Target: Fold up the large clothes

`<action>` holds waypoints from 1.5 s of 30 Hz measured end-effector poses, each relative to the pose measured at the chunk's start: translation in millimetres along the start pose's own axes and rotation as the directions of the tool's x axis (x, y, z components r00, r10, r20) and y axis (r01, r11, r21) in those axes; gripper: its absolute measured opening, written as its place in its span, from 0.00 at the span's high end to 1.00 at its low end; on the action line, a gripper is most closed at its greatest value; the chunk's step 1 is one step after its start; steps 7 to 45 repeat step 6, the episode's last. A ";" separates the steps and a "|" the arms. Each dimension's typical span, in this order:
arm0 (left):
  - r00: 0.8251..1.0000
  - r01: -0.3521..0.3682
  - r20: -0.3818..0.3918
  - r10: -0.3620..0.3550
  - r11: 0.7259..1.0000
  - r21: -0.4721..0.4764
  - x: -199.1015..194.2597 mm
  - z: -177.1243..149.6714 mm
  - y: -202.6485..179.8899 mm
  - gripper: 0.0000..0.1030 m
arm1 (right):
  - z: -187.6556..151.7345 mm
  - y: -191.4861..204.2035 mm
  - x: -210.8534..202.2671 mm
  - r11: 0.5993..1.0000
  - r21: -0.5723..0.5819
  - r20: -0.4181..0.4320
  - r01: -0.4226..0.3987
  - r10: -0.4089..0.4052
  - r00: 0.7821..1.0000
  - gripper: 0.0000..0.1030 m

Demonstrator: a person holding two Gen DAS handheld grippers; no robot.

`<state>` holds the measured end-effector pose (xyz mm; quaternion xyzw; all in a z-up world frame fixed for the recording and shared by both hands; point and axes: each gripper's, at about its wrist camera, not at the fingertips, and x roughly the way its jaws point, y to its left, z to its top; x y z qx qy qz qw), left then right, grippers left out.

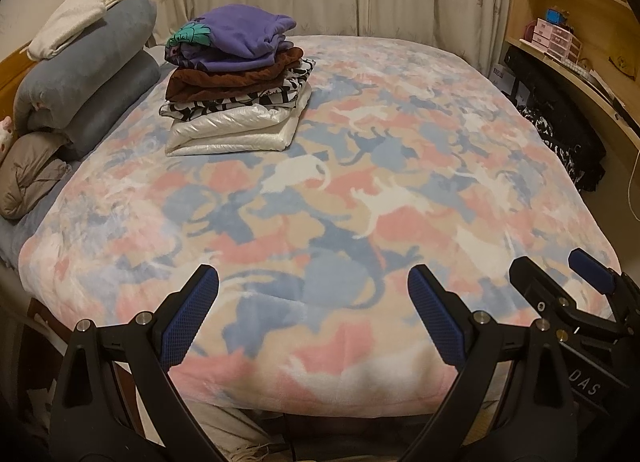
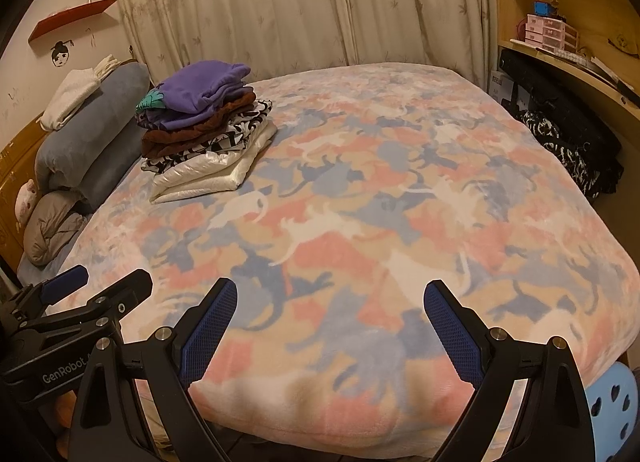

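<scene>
Both tools held low over the near edge of the bed point(image 1: 320, 222), side by side, nothing in either. Left gripper point(image 1: 312, 318) with fingers point(image 1: 188, 318) spread wide; right gripper point(image 2: 328, 330) likewise spread, blue pads point(image 2: 452, 334) facing each other across bare blanket. Right gripper also in sight at about 4 o'clock in the left wrist view, left gripper at about 8 o'clock in the right wrist view.

Stack of folded clothes point(image 1: 236, 82) at about 11 o'clock on the bed: purple garment point(image 1: 244, 38) on top, brown one point(image 1: 236, 78) under it, then a black-and-white print point(image 1: 248, 100), white quilted piece point(image 1: 232, 130) at the bottom. Rolled grey bedding point(image 1: 88, 74) just left of the stack, at about 10 o'clock. Dark patterned heap point(image 1: 560, 142) off the bed's edge at about 2 o'clock, possibly clothing, too unclear to say.

Judged step: between garments, or finished. No unfolded garment lying flat on the bed, middle of the blanket free.

Next move, as a judgement: fetch a fresh large garment, perhaps from that dark heap at 2 o'clock, and spread it flat mid-bed, clear of the stack. Calls for wide-apart pinches on two corners or shoulders, one per gripper, and a lift high enough to shake the cloth open.
</scene>
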<state>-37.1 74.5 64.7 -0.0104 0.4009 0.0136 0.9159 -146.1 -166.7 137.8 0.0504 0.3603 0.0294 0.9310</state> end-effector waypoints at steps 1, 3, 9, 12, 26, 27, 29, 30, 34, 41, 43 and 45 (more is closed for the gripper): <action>1.000 -0.001 -0.003 0.001 1.000 0.001 0.9 0.6 -0.3 0.08 | -0.4 0.0 -2.0 1.000 0.000 -0.003 0.000 0.000 1.000 0.07; 1.000 -0.003 -0.010 0.003 1.000 0.001 2.4 0.4 0.2 0.08 | -1.0 -0.5 -6.1 1.000 0.000 -0.008 0.000 0.000 1.000 0.07; 1.000 -0.001 -0.018 0.001 1.000 0.002 5.4 1.6 2.0 0.08 | -1.5 -1.1 -8.0 1.000 0.000 -0.009 0.000 0.000 1.000 0.07; 1.000 -0.001 -0.018 0.001 1.000 0.002 5.4 1.6 2.0 0.08 | -1.5 -1.1 -8.0 1.000 0.000 -0.009 0.000 0.000 1.000 0.07; 1.000 -0.001 -0.018 0.001 1.000 0.002 5.4 1.6 2.0 0.08 | -1.5 -1.1 -8.0 1.000 0.000 -0.009 0.000 0.000 1.000 0.07; 1.000 -0.001 -0.018 0.001 1.000 0.002 5.4 1.6 2.0 0.08 | -1.5 -1.1 -8.0 1.000 0.000 -0.009 0.000 0.000 1.000 0.07; 1.000 -0.001 -0.018 0.001 1.000 0.002 5.4 1.6 2.0 0.08 | -1.5 -1.1 -8.0 1.000 0.000 -0.009 0.000 0.000 1.000 0.07; 1.000 -0.001 -0.018 0.001 1.000 0.002 5.4 1.6 2.0 0.08 | -1.5 -1.1 -8.0 1.000 0.000 -0.009 0.000 0.000 1.000 0.07; 1.000 -0.001 -0.018 0.001 1.000 0.002 5.4 1.6 2.0 0.08 | -1.5 -1.1 -8.0 1.000 0.000 -0.009 0.000 0.000 1.000 0.07; 1.000 -0.001 -0.018 0.001 1.000 0.002 5.4 1.6 2.0 0.08 | -1.5 -1.1 -8.0 1.000 0.000 -0.009 0.000 0.000 1.000 0.07; 1.000 -0.001 -0.018 0.001 1.000 0.002 5.4 1.6 2.0 0.08 | -1.5 -1.1 -8.0 1.000 0.000 -0.009 0.000 0.000 1.000 0.07; 1.000 -0.001 -0.018 0.001 1.000 0.002 5.4 1.6 2.0 0.08 | -1.5 -1.1 -8.0 1.000 0.000 -0.009 0.000 0.000 1.000 0.07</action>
